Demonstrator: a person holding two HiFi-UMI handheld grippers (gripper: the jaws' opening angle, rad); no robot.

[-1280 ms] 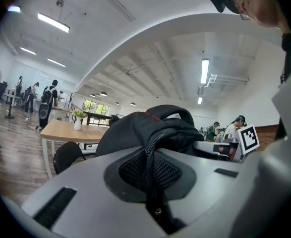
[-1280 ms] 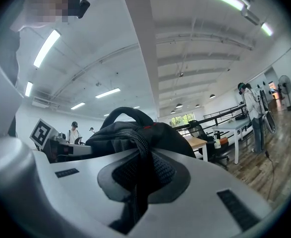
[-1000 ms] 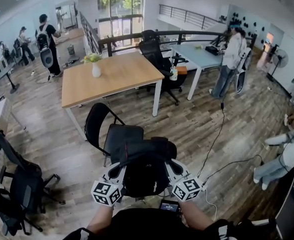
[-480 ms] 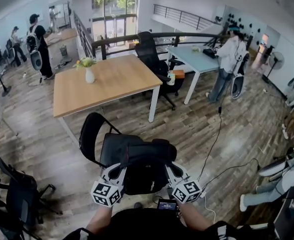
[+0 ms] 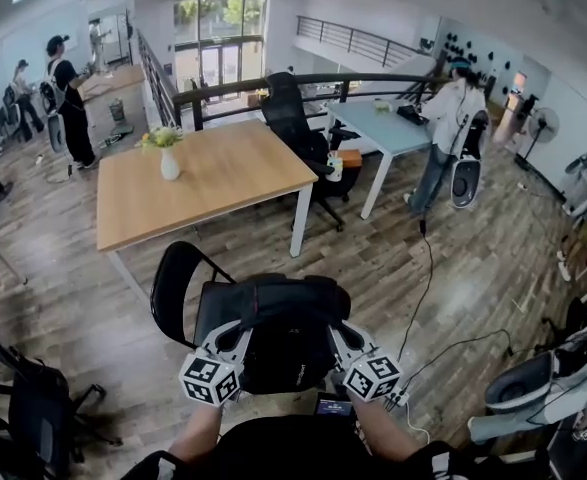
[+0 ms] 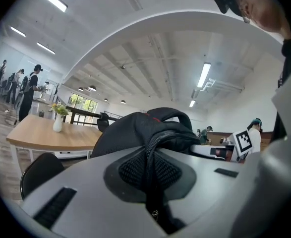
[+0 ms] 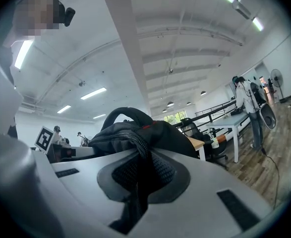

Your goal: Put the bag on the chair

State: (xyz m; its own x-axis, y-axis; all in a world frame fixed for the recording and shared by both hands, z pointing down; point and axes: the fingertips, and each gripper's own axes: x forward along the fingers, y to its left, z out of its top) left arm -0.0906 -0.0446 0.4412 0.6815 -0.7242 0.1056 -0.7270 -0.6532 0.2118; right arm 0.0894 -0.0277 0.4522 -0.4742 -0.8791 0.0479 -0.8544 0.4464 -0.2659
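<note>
Two pinches to hold: left gripper (image 5: 239,336) and right gripper (image 5: 335,336), nearly closed on side fabric of bag (image 5: 288,323). Hangs apparently over near edge of chair (image 5: 171,280). Keep level, carry farther over seat, lower, then release.

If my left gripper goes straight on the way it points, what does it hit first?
Likely the black chair just ahead; the left gripper is shut on the bag, and depth is hard to judge.
</note>
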